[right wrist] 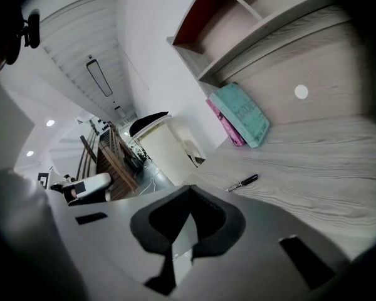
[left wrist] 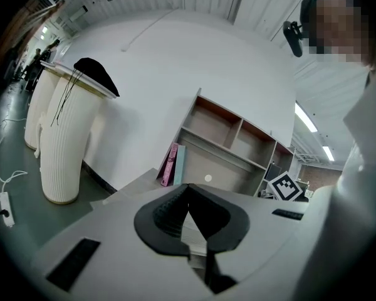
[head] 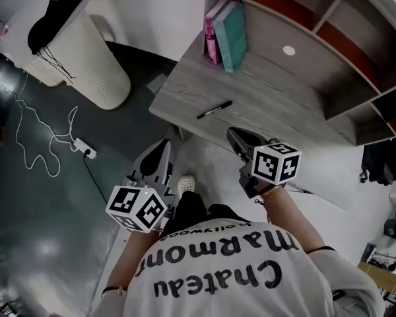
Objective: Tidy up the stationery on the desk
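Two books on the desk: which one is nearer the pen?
The teal book, standing in front of the pink book on the pen's side.

Even, soft indoor light, ceiling strips (left wrist: pixel 306 118) glowing (slightly blown out), strong fisheye bending, dark vignetted corners

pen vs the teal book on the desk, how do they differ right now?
Pose: the pen lies flat on the desk; the teal book stands on edge.
Place: the pen lies alone near the front edge; the teal book is at the back, against a pink book.
Look: the pen is thin and black, the teal book broad.
Shared: both rest on the desk, untouched; the left tool and right tool are shut, empty.
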